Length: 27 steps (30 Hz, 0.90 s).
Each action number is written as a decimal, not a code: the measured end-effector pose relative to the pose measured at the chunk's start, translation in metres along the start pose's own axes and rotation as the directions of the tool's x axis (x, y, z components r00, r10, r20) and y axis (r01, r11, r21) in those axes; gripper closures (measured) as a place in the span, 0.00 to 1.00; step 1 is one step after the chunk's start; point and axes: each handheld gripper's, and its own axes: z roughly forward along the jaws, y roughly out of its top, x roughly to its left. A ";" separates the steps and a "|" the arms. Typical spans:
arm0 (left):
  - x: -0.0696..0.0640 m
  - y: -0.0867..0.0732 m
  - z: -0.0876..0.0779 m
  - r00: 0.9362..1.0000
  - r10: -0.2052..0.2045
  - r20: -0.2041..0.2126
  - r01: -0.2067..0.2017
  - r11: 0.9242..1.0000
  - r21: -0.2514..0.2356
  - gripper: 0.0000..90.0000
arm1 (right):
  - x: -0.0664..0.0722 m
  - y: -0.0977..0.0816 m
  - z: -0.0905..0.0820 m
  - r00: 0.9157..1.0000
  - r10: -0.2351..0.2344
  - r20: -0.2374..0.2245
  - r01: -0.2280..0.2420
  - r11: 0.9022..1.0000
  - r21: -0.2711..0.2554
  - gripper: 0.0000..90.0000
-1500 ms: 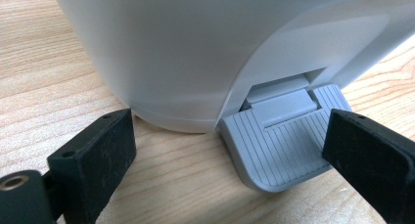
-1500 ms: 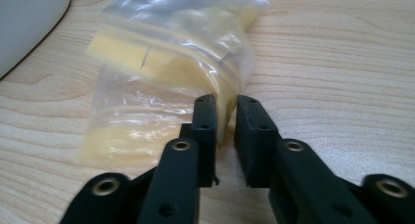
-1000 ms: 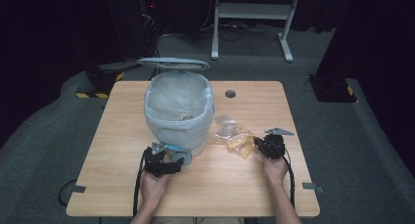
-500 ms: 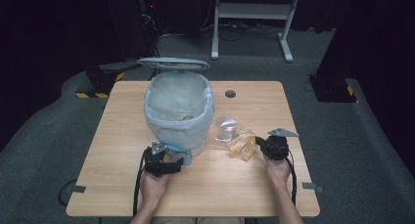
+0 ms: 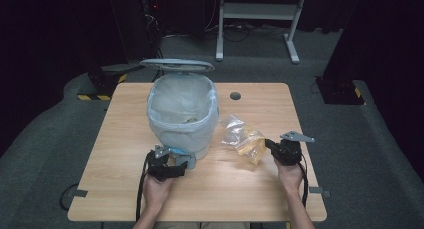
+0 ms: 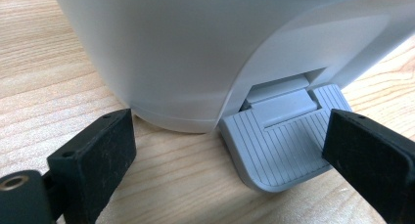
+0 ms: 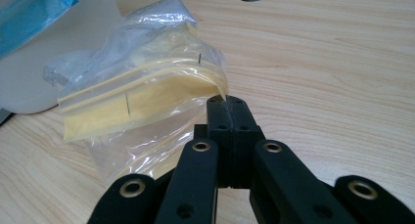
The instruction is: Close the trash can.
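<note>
While our left gripper (image 5: pixel 167 166) sets its jaws wide at the bin's (image 5: pixel 183 114) grey pedal (image 6: pixel 281 141), our right gripper (image 5: pixel 272 145) has its 2 jaws clamped on the yellow-striped plastic bag (image 5: pixel 242 139), just right of the bin, lifted off the counter (image 5: pixel 125 179).

Two black handheld grippers: the left gripper (image 5: pixel 176 161) and the right gripper (image 5: pixel 270 144), each with blocky jaws, brass-ringed screw holes, trailing black cables, and grey triangular top plates.
</note>
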 end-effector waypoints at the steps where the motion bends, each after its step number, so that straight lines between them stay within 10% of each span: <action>1: 0.000 0.000 0.000 1.000 0.001 -0.002 -0.001 1.000 0.001 0.06 | 0.000 0.000 -0.001 1.000 0.000 0.000 0.000 1.000 -0.001 1.00; 27: 0.000 0.000 0.000 1.000 0.002 -0.004 -0.002 1.000 0.001 0.06 | 0.006 0.017 -0.049 0.998 -0.023 -0.055 0.020 0.998 -0.061 1.00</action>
